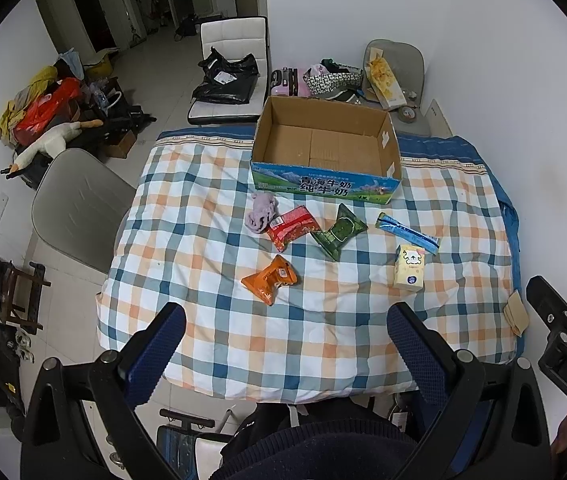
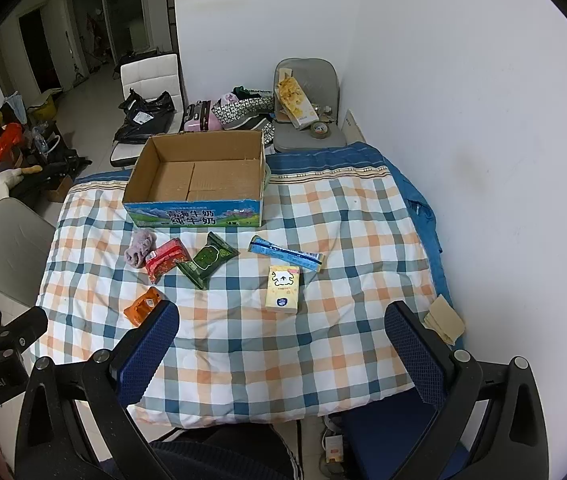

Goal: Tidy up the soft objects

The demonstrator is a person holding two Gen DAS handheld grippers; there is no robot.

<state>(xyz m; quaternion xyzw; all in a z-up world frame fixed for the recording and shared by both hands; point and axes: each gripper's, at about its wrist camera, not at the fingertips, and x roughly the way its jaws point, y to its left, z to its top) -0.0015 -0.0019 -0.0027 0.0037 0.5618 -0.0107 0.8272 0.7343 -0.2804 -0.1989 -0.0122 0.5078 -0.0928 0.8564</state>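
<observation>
I hold my left gripper [image 1: 285, 330] and right gripper [image 2: 281, 328] above the near edge of a table covered in a checked quilt [image 1: 211, 332]; both have their blue padded fingers spread wide with nothing between them. An open, empty cardboard box [image 1: 325, 148] sits at the far side of the quilt. In front of it the soft items lie in a loose row: a lilac fuzzy cloth [image 1: 260, 213] touching a red packet [image 1: 292, 227], then a dark green packet [image 1: 339, 231], then a long blue pouch [image 1: 407, 233] to the right. Nearer me are an orange packet [image 1: 270, 279] on the left and a pale yellow tissue pack [image 1: 408, 267] on the right.
</observation>
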